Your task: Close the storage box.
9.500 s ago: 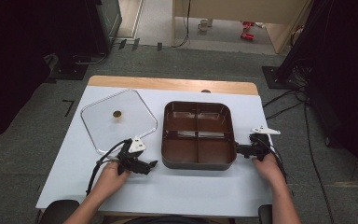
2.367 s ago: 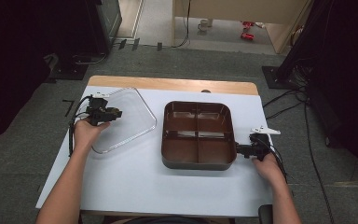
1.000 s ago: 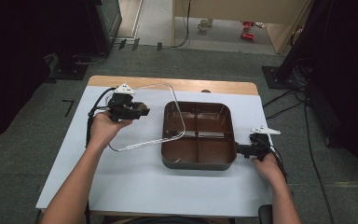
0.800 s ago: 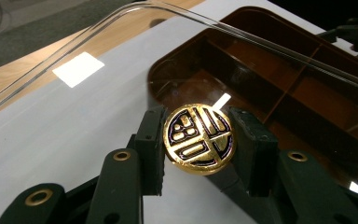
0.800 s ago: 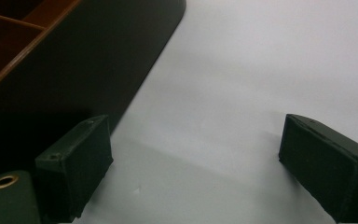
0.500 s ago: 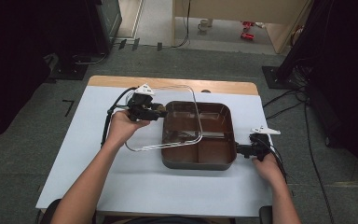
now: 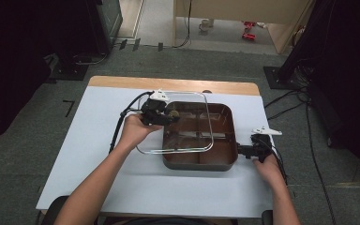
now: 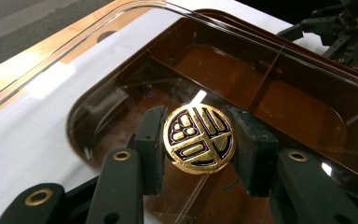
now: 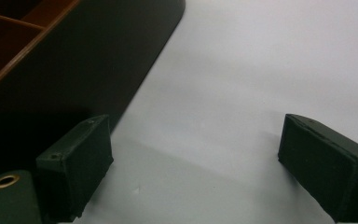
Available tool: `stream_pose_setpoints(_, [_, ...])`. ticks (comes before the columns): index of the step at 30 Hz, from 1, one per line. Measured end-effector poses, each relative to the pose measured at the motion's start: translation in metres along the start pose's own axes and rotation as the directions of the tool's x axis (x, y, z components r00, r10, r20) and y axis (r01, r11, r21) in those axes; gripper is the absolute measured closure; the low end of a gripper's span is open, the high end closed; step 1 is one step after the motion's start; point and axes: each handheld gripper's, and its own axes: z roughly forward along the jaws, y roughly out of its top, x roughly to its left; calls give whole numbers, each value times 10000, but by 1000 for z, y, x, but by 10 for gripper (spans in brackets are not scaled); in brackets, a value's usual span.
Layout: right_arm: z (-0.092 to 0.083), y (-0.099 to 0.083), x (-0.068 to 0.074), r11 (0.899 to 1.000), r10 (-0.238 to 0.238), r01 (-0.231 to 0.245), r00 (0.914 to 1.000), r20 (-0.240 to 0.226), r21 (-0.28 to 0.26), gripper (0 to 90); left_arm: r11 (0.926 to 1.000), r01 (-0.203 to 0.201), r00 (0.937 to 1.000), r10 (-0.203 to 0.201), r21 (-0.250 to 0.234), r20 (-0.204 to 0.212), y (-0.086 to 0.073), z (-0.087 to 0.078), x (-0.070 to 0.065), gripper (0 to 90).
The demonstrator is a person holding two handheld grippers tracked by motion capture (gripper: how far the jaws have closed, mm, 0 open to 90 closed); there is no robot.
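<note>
Jaws of the left gripper (image 8: 199,140) are clamped on the round gold knob (image 8: 199,138) of a clear square lid (image 7: 176,123), one black pad pressed to each side of it. In the high view the lid hangs tilted over the left part of a dark brown tray (image 7: 225,140), its left edge still out over the white table top (image 7: 93,140) while its right edge reaches to about the tray's middle. Whether the lid's lower edge touches the tray rim is hard to tell through the clear plastic. The left gripper view looks down through the lid into the tray's reddish-brown compartments, split by low dividers. On the tray's right side the right gripper (image 7: 244,151) sits low on the table just beside the tray's outer wall, held by the person's right hand (image 7: 268,168). In the right gripper view its jaws stand wide apart with bare white surface between them, and the tray's dark side wall (image 9: 79,65) lies close by the left jaw, gripped by neither.
</note>
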Motion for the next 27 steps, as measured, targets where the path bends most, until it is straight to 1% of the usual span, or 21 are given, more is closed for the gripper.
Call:
stream_pose_setpoints(6, [0,0,0,10000,2,-2,10000,2,1,93,9999,-110,9996,107,128,244,3,16,-9,593])
stream_pose_setpoints(10, [0,0,0,10000,-12,12,10000,1,-5,93,9991,-353,9989,346,230,330,5,27,-17,594])
stream_pose_setpoints(14, [0,0,0,10000,-4,4,10000,4,-1,93,9982,-472,9980,456,364,433,5,37,-24,594])
stream_pose_setpoints(19, [0,0,0,10000,1,-1,10000,5,1,93,9961,-705,9965,679,538,486,4,47,-28,594])
stream_pose_setpoints(24, [0,0,0,10000,-27,27,10000,9,-13,93,9951,-779,9959,749,606,504,4,56,-30,593])
stream_pose_setpoints(27, [0,0,0,10000,0,0,10000,5,2,93,9958,-726,9961,696,557,535,6,59,-32,594])
